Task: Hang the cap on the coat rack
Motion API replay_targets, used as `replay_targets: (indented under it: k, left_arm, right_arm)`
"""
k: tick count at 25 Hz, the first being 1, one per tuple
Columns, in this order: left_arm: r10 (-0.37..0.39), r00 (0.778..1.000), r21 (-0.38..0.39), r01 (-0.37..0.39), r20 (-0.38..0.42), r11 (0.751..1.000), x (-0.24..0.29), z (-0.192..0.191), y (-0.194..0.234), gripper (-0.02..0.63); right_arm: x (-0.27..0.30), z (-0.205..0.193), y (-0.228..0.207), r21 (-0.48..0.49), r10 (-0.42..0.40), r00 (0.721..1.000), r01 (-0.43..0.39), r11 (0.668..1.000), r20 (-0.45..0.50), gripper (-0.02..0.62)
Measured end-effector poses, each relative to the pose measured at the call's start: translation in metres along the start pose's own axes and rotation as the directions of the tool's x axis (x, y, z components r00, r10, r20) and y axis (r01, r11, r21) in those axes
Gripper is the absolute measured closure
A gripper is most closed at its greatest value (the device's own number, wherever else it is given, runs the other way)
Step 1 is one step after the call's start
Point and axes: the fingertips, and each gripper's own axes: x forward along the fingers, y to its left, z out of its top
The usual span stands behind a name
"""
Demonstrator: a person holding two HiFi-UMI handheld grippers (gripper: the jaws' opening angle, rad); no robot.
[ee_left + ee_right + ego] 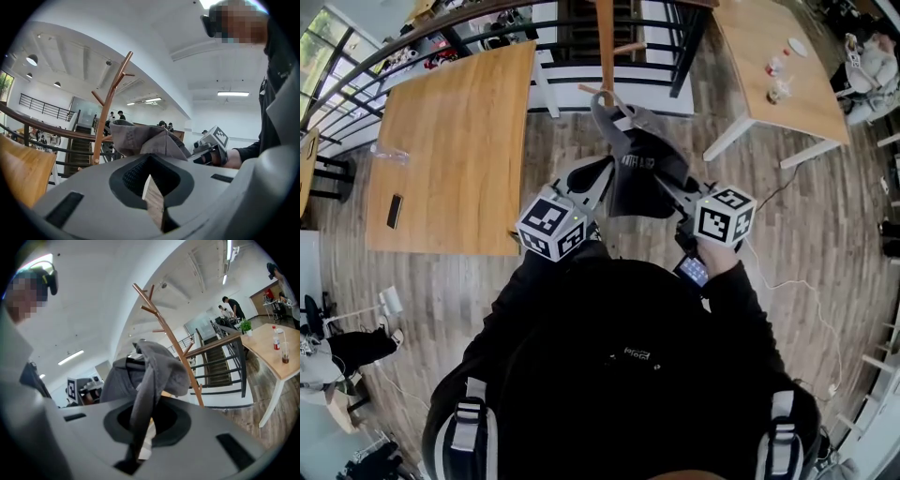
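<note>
left gripper and right gripper each pinched the grey cap (held between them) near the coat rack.

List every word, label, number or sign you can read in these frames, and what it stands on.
None can be read.
White lettering on the cap: too small to read.
Small logo on the person's black clothing: blurred.
Marker cubes: square patterns only, no words.
</note>
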Motion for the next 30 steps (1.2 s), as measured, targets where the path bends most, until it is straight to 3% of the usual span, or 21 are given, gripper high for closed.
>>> replay_targets:
  k: [10,16,30]
  left_arm:
    - [-0.031,1.000,0.016,0.031,-0.004,0.999,0.033,0.034,0.087,0.600]
    - [-0.055,0.998,0.035,0.055,0.018,0.998,0.035,0.060,0.132,0.600]
    - [-0.154,0.986,0.046,0.152,0.062,0.987,0.026,0.066,0.140,0.600]
  right_arm:
    - [0.069,0.061,-0.028,-0.053,-0.070,0.997,0.071,0.996,0.020,0.574]
    - [0.104,0.092,-0.016,-0.156,-0.123,0.991,0.131,0.979,0.060,0.574]
    - [0.117,0.101,-0.007,-0.145,-0.086,0.990,0.102,0.984,0.114,0.574]
